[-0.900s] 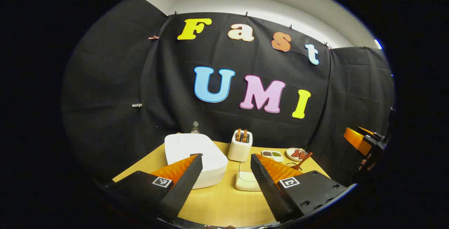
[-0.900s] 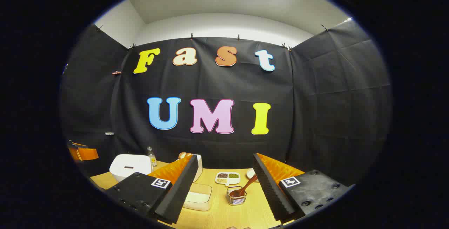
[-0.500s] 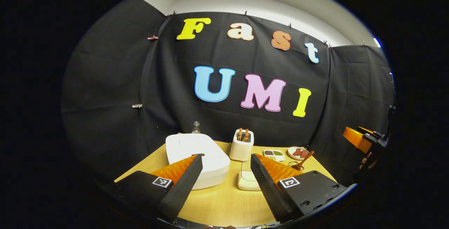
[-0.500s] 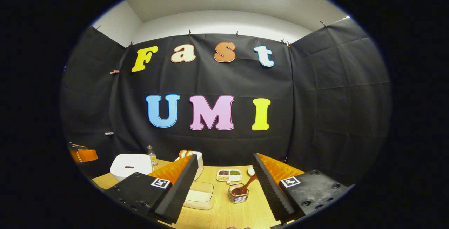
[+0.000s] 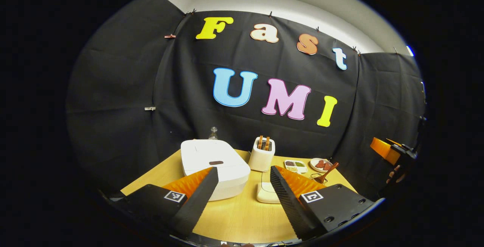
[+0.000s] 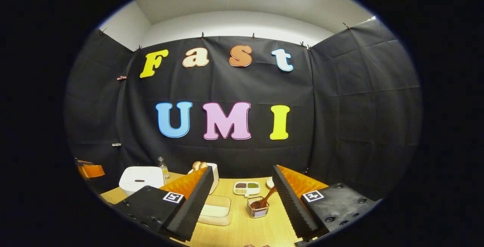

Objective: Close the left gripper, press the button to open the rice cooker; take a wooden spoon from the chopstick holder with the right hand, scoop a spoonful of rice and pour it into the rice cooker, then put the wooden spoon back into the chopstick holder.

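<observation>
My left gripper (image 5: 242, 198) fingers spread apart, gripping nothing, above wooden table (image 5: 242, 216); rice cooker (image 5: 213, 167) at 11 o'clock of it, lid down, dark button (image 5: 216, 162) on top; my right gripper (image 6: 242, 201) fingers likewise apart, gripping nothing; chopstick holder (image 6: 258, 210) at 12 o'clock between its fingers, wooden spoon (image 6: 264, 200) leaning in it, handle toward 1 o'clock; white rice box (image 6: 215, 210) at 10 o'clock, beside left finger; toaster (image 5: 261, 156) behind.

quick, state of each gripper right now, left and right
Left gripper: open, holding nothing, above the table in front of the rice cooker.
Right gripper: open, holding nothing; the wooden spoon sits in its holder.
</observation>
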### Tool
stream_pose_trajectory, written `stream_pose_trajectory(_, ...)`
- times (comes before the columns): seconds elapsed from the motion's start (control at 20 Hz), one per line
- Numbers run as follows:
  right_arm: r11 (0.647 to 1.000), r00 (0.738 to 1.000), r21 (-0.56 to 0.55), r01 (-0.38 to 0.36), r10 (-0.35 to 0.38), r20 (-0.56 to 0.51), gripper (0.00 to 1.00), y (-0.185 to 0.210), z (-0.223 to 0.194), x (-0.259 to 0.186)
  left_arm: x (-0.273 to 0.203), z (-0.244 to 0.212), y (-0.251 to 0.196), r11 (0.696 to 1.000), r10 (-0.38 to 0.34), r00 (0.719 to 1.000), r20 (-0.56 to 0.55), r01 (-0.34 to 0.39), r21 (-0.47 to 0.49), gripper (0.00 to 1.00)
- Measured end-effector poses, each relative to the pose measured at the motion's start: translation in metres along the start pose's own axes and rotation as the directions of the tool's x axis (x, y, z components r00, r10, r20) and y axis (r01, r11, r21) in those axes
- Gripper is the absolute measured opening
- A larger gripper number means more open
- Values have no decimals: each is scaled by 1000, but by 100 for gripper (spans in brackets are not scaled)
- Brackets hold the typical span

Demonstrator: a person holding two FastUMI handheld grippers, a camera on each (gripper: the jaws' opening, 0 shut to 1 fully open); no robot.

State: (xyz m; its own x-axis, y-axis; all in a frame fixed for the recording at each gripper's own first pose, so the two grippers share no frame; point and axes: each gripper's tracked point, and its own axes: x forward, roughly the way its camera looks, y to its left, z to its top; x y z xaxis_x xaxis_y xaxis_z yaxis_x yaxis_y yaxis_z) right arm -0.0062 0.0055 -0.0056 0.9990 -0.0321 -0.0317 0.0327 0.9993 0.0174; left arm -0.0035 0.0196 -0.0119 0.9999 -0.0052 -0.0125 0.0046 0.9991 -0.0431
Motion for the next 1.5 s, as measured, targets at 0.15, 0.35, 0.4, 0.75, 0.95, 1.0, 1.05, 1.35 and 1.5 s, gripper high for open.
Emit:
stream_pose_trajectory(0.15, 1000, 1000, -11, 21, -21, 1, 98, -6, -2, -9, 4, 0, 12, 1000, 5, 1000, -1, -5, 15, 95)
stream_pose_trajectory(0.35, 999, 998, -10, 45, -45, -39, 98, -16, -13, -7, 23, 4, 26, 1000, 15, 1000, -19, -15, 2, 95)
stream_pose_trajectory(0.4, 999, 998, 7, 54, -53, -39, 98, -19, -12, -5, 29, 5, 27, 1000, 12, 1000, -28, -12, -3, 95)
stream_pose_trajectory(0.75, 996, 992, -4, 88, -88, -88, 98, -36, -32, 16, 93, 9, 54, 999, 23, 993, -115, -27, -39, 70)
stream_pose_trajectory(0.95, 993, 986, 1, 116, -115, -120, 98, -55, -46, 37, 136, 6, 72, 998, 63, 982, -176, -65, -5, 37)
stream_pose_trajectory(1.0, 992, 984, 4, 123, -121, -132, 98, -60, -49, 43, 147, 6, 75, 997, 79, 979, -190, -80, -1, 31)
stream_pose_trajectory(1.05, 991, 982, 7, 131, -129, -138, 98, -65, -52, 49, 156, 3, 80, 995, 97, 974, -203, -97, 9, 21)
stream_pose_trajectory(1.35, 985, 965, 22, 172, -164, -206, 98, -94, -80, 81, 209, -30, 94, 992, 123, 946, -299, -120, 29, 8)
stream_pose_trajectory(1.5, 984, 955, 19, 175, -165, -247, 97, -104, -96, 95, 229, -49, 98, 992, 124, 931, -342, -122, 27, 7)
